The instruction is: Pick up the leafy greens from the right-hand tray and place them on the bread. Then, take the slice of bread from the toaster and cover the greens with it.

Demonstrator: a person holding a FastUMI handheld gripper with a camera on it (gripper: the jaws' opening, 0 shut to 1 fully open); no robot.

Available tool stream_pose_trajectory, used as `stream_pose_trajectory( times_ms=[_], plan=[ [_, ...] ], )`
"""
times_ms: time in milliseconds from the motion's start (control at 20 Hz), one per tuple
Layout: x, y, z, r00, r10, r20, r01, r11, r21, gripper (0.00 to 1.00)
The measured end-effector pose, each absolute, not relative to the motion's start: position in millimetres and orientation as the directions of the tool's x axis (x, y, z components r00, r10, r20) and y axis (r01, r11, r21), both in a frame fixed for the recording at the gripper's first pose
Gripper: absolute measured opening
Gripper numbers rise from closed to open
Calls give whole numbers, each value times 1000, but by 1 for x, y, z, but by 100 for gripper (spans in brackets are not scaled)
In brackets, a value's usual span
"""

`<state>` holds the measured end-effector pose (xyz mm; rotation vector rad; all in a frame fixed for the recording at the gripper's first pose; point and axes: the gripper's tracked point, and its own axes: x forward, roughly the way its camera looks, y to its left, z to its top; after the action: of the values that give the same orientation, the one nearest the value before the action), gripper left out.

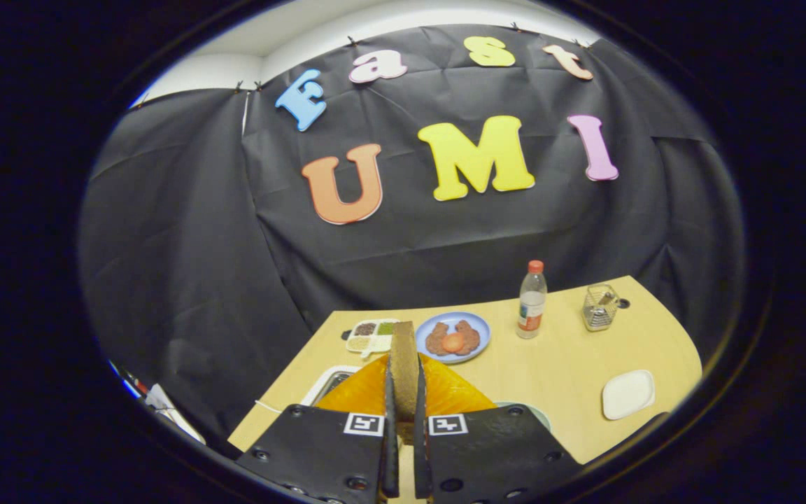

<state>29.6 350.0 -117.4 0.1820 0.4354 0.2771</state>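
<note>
Over on the left of the bench (564, 371) sits a small divided tray (369, 336) with dark and green bits, and a white appliance (329, 383) peeks out beside the orange thing (445, 392). The claw (404, 392) is clamped tight on a slice of bread (404, 353), held upright on edge between both fingers. Further right: blue plate (476, 329) with brown food, a bottle (532, 301), a wire basket (599, 306), and a white dish (627, 394).

Gripper (403, 406): two broad dark flat plates studded with round screws, each bearing a square black-and-white marker near narrow upright fingers.
</note>
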Motion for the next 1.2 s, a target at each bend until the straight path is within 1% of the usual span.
stream_pose_trajectory(
  times_ms=[300, 600, 950, 1200],
  plan=[
    [33, 317, -196, 824, 288, -488, -169, 947, 274, 9],
    [40, 316, -264, 792, 276, -545, -123, 946, 300, 8],
    [46, 309, -294, 786, 271, -556, -53, 925, 376, 8],
    [47, 286, -311, 782, 242, -575, -13, 928, 372, 8]
  ],
)
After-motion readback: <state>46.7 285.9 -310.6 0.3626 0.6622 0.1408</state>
